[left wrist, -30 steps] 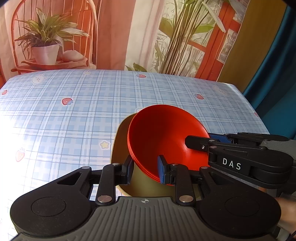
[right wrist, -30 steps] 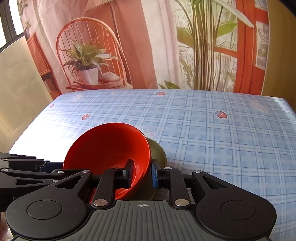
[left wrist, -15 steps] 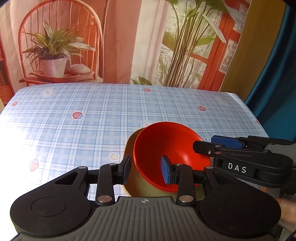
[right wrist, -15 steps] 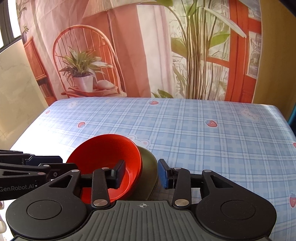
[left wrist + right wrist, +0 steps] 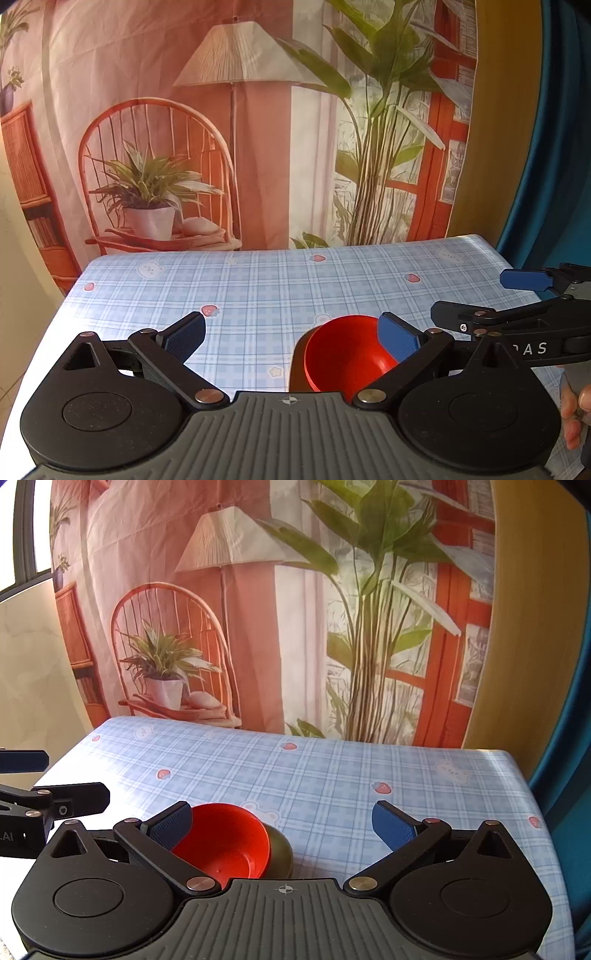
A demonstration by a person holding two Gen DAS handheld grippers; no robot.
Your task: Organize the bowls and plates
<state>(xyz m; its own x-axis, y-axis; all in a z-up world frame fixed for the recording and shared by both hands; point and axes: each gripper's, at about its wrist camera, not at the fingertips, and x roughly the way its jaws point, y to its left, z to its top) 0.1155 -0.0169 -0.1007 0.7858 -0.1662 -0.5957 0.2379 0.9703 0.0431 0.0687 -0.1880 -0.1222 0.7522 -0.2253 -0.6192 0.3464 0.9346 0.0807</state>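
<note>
Two hand-held tools hung above a desk [image 5: 332, 775] covered in a blue checked cloth printed with strawberries and bears. The left tool [image 5: 291, 334] was spread wide and held nothing. The right tool [image 5: 282, 821] was spread just as wide, also empty.

A red bowl [image 5: 225, 843] sat nested in an olive-green dish [image 5: 282, 851] at the near edge of the desk, between the two tools and low in both views. Neither tool touched it.

The bowl looked like thin, smooth, glossy plastic: probably light and stiff, unlikely to break, but likely to slip between flat pads. The rim seemed the best place to pinch it, one pad inside and one outside. The dish beneath might lift with it if the two fit snugly.

The right wrist view showed the bowl's inside and the green rim [image 5: 284, 843] on its right side. The left wrist view hid part of the bowl [image 5: 343, 358] behind a blue pad [image 5: 397, 341], showed the dish [image 5: 297, 369] only as a dark sliver, and caught the person's fingers [image 5: 572, 406] at the right edge.
</note>
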